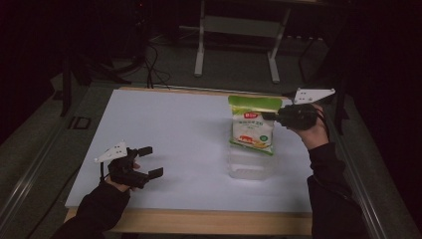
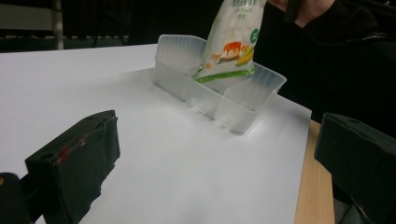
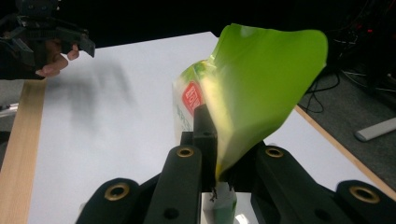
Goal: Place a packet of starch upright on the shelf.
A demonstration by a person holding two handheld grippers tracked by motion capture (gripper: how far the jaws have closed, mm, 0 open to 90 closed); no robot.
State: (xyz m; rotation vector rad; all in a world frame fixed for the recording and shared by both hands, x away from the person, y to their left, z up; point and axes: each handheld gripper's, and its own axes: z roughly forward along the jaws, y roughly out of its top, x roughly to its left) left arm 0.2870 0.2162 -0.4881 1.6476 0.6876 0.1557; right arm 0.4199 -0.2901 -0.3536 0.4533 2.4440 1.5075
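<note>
A green-and-white food pouch (image 1: 253, 130) hangs upright from my right gripper (image 1: 268, 116), which is shut on its green top edge (image 3: 261, 88). In the right gripper view the jaws (image 3: 217, 154) pinch that flap from both sides. The pouch's lower end (image 2: 231, 42) sits inside a clear plastic container (image 2: 219, 88) that stands on the white table (image 1: 174, 129); in the high view the container (image 1: 251, 169) lies just below the pouch. My left gripper (image 1: 152, 162) rests near the front left of the table, open, with nothing between its fingers (image 2: 79, 158).
The table has a wooden front edge (image 1: 199, 221). Behind it stands a metal frame on legs (image 1: 199, 55), with cables (image 1: 154, 69) on the dark floor. The person's left hand and its gripper (image 3: 46, 32) show far off in the right gripper view.
</note>
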